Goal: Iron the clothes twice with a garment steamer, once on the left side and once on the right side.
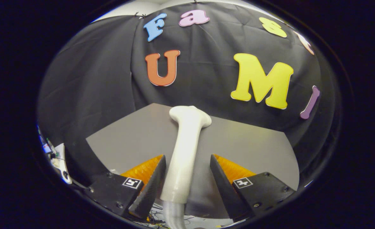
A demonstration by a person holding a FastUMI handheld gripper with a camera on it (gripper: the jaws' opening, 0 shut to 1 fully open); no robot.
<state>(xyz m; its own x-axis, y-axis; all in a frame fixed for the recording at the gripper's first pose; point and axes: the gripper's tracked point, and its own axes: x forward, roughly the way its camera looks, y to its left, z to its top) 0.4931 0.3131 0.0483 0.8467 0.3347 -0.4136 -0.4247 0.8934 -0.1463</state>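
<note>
A white garment steamer (187, 149) lies lengthwise between my fingers, its wide head (190, 115) pointing away beyond the fingertips and its ribbed hose (174, 214) trailing back under me. It rests over a flat grey surface (247, 146). My gripper (188, 158) is open around the steamer's handle. The left finger (154, 181) sits close against the handle's side, while a clear gap separates the handle from the right finger (222, 181). I cannot make out a garment apart from the grey surface.
The grey surface ends at the black booth wall (95, 79) just behind the steamer's head. Some small equipment and cables (55, 157) sit low beyond the left finger, off the surface's near left corner.
</note>
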